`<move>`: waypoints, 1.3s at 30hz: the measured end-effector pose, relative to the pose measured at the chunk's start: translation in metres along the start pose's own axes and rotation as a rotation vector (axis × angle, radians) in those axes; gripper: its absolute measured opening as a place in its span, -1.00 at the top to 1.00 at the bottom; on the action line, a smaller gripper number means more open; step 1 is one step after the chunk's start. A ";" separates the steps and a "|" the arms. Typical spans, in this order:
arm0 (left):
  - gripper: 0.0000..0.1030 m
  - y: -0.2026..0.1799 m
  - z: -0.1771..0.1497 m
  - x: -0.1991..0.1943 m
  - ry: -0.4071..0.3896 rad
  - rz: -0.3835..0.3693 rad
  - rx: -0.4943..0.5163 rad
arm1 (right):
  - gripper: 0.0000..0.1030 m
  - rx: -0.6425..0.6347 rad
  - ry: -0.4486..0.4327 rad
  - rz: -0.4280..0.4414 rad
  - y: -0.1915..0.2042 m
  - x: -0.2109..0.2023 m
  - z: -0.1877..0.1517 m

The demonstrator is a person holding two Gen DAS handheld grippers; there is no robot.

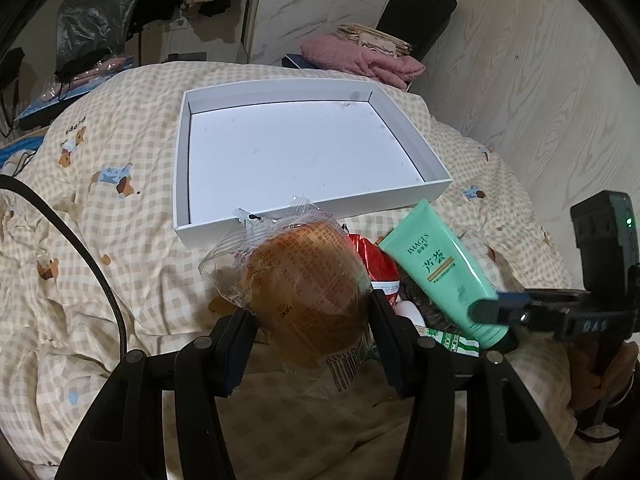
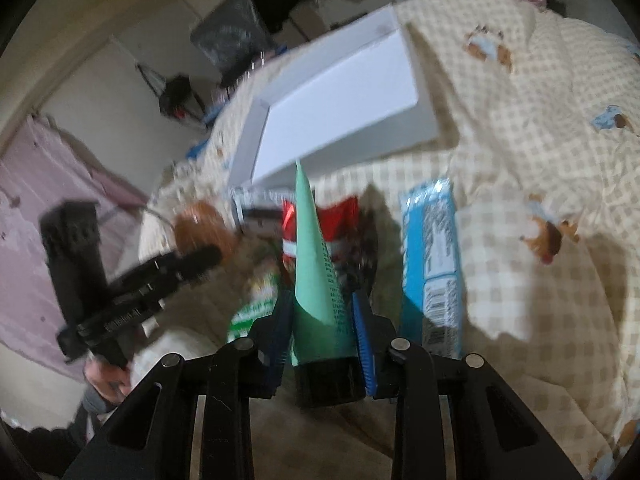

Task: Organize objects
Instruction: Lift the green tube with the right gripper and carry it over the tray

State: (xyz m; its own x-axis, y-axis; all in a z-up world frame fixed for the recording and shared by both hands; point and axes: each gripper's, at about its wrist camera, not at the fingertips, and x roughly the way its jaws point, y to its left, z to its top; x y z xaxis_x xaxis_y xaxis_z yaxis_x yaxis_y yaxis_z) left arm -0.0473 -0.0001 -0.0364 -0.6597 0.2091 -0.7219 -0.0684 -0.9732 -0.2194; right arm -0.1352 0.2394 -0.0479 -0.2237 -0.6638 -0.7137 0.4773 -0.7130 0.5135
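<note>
Left gripper: my left gripper [image 1: 308, 332] is clenched on the wrapped bun [image 1: 308, 292], one black finger pressing each side of it; seen from the right wrist view, the same gripper [image 2: 200, 258] reaches in from the left with the brown bun [image 2: 202, 226] at its tip.
Wrapped bun: a round brown bun in clear plastic printed with red text, barcode end toward my camera, held up in front of the near wall of the box.
Right gripper: my right gripper [image 2: 322, 330] grasps the green tube [image 2: 316, 276] low on its body, just above the black cap, blue pads on either side; in the left wrist view it [image 1: 494, 308] comes in from the right across the tube's lower end.
Green tube: a mint-green cosmetic tube [image 1: 436, 276] marked IMAGES, crimped end pointing up and toward the box, tilted.
White box: a shallow open white box [image 1: 312, 216] lying on the bed beyond both held items, nothing visible inside; in the right wrist view its wall [image 2: 248, 144] sits just past the tube's tip.
Pile on the bed: a red packet [image 1: 378, 264] between bun and tube, a green-and-white packet [image 1: 452, 340] beneath the tube, and a blue snack packet [image 2: 434, 256] lying just right of the tube.
Bed: a checked quilt with puppy prints [image 1: 120, 152] carries everything.
Blur: the right wrist view is smeared, so the small print is unreadable.
</note>
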 end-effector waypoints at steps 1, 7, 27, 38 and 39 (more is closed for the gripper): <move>-0.14 0.000 0.000 0.000 0.001 -0.001 0.000 | 0.39 -0.004 0.012 -0.002 0.000 0.003 -0.001; -0.14 0.000 -0.001 0.003 0.012 -0.003 0.001 | 0.39 -0.009 0.102 -0.008 -0.003 0.018 -0.003; -0.14 0.030 0.020 -0.037 -0.077 -0.081 -0.145 | 0.42 0.143 -0.057 0.180 -0.012 -0.035 0.017; -0.14 0.030 0.078 -0.104 -0.178 -0.025 -0.125 | 0.42 0.128 -0.162 0.259 0.019 -0.064 0.077; -0.14 0.030 0.084 -0.108 -0.188 -0.021 -0.118 | 0.42 0.123 -0.173 0.257 0.023 -0.067 0.084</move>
State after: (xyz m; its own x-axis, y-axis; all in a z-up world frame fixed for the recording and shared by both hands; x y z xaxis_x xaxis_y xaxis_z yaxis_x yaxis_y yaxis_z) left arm -0.0415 -0.0594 0.0904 -0.7876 0.1968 -0.5839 -0.0028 -0.9488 -0.3160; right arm -0.1808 0.2487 0.0514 -0.2556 -0.8464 -0.4673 0.4326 -0.5323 0.7276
